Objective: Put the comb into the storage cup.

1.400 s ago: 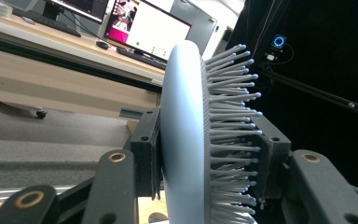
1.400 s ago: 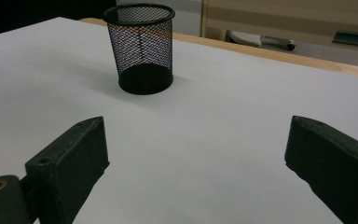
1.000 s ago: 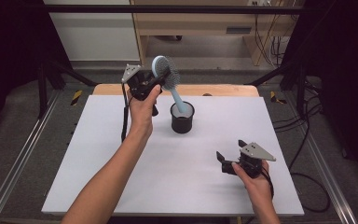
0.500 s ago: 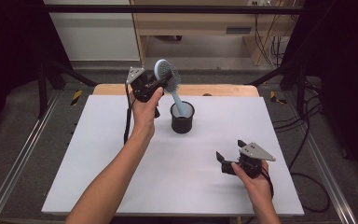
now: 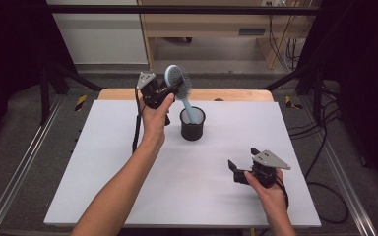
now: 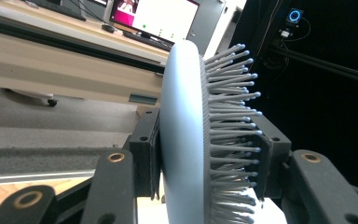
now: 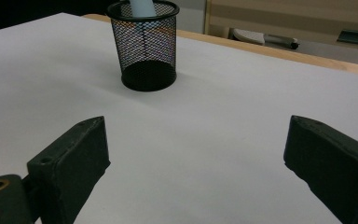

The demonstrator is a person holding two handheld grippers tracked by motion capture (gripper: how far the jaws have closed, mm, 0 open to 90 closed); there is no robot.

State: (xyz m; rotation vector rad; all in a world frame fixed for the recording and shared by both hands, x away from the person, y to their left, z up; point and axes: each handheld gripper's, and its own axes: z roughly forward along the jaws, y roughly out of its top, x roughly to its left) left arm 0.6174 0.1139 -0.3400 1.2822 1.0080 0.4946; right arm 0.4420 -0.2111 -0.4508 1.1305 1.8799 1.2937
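While the left gripper (image 5: 173, 88) clamped the brush (image 6: 200, 140) by its head, back against one jaw and bristles against the other, the handle end stood inside the cup (image 5: 192, 124) below those jaws.

Item 1, right gripper (image 5: 240, 169): jaws wide apart with nothing between them; white table (image 7: 214, 130) between and ahead of them; cup well ahead, toward the left jaw. Right hand (image 5: 268, 189) rested low on the table's near edge, jaws aimed toward the cup.

Item 2, left gripper: closed on the brush head, which rose above the jaw tips. Left hand (image 5: 153, 117) was raised above the table, forearm stretched far forward, jaws turned sideways toward the cup.

Item 3, cup: black mesh, upright, just below and beside the left jaws.

Handling note, by judgement: the brush leaned, so the handle would best be lowered until it bottoms, then released gently, lest the light cup tip. The idle gripper could steady the cup.
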